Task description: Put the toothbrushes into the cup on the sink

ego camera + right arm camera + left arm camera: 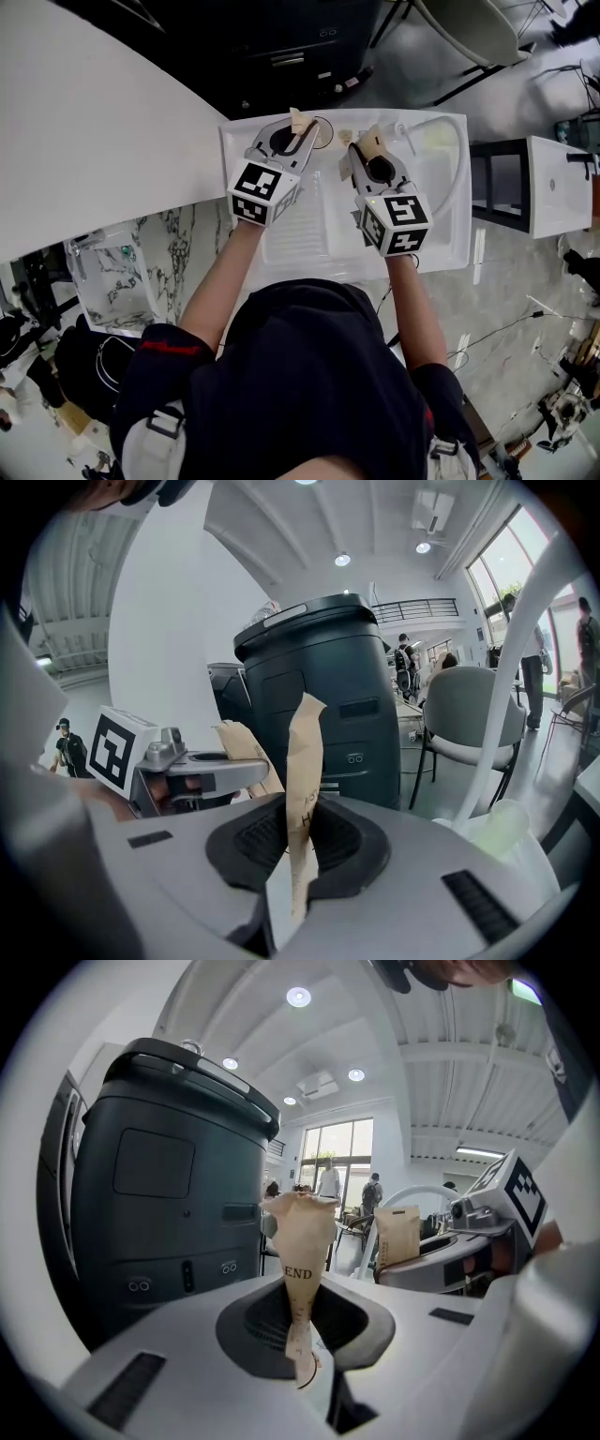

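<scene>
I stand over a white sink [242, 142]. My left gripper [300, 129] is shut on a toothbrush in a tan paper wrapper [302, 1251] printed "END", which stands upright between the jaws. My right gripper [367, 142] is shut on a second paper-wrapped toothbrush [304, 780], also upright. The two grippers are side by side above the back of the sink, each visible in the other's view. A pale translucent cup [508, 832] stands at the sink's back right, beside the white arched faucet [525, 667], to the right of my right gripper.
A big dark bin [328, 691] stands just behind the sink. A white wall [94, 112] runs on the left, with a clear container [112, 277] on the marbled floor below it. A grey chair [469, 719] and another white basin [561, 187] are to the right.
</scene>
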Available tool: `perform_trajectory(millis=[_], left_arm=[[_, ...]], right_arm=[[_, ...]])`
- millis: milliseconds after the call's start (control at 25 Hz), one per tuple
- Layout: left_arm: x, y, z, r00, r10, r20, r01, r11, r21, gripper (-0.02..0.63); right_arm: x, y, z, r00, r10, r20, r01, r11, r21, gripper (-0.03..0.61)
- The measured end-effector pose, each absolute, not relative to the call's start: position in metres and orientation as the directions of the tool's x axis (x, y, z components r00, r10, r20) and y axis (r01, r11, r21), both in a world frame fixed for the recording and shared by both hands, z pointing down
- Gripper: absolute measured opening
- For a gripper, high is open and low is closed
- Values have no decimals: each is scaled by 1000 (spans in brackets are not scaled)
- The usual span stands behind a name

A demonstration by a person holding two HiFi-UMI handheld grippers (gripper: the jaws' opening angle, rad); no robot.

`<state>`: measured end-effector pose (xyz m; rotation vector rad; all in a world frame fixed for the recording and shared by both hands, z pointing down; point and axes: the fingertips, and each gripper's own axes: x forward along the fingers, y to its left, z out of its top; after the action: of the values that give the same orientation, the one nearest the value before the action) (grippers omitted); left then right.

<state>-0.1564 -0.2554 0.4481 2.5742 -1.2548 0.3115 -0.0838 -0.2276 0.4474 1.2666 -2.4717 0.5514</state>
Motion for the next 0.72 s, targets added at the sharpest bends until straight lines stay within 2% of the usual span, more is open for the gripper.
perform_trajectory(millis=[720], left_arm=[[-153,-263,492,609,-731,308,-793,-575,203,35]], right_arm=[[-82,-235,472,-561,-673,481,-820,531,-213,60]])
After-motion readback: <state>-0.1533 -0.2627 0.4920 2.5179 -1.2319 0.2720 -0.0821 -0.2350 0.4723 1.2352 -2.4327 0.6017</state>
